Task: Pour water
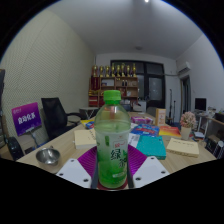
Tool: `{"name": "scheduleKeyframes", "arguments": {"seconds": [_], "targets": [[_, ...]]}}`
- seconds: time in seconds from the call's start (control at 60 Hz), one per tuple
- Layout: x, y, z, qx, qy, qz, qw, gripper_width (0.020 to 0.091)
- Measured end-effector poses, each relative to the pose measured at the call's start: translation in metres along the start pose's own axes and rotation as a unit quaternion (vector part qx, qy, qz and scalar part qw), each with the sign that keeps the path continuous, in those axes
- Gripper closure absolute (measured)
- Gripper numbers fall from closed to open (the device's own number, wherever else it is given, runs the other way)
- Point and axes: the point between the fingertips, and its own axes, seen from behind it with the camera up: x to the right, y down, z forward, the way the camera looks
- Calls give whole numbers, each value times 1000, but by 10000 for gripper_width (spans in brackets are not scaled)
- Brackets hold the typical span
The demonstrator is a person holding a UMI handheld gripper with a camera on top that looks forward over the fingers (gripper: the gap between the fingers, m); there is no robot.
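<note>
Claw (112, 172) pads both press green-cap bottle (112, 140), upright, w/ label.

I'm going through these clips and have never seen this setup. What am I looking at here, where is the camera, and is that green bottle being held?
No robot arm is involved: a person carries a hand-held two-finger gripper, and the camera rides on it, looking forward along its fingers. The purple pads on their inner faces are parts of the gripper. A green-capped bottle stands upright between the fingers, and both appear to press on it, so it seems to be held. Beyond it is a table with a metal bowl and some books. Further back there is a shelf in an office room.
</note>
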Motion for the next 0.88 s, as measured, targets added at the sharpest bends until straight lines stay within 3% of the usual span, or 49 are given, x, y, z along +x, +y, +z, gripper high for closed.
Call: {"name": "scheduleKeyframes", "arguments": {"seconds": [0.033,0.15,0.283,0.3,0.45,0.767,0.883], "targets": [[-1,-4,2,-1,0,-1,1000,688],[-3,-5,1,-16,9,1,1000,567],[0,7,-20,-45,3,2,999,273],[0,7,-24,-46,2,3,999,261],[-2,-10,-66,-46,3,9,999,259],[-21,-48,-212,-22,-14,1,1000,262],[-27,-52,-263,-28,-10,10,1000,261]]}}
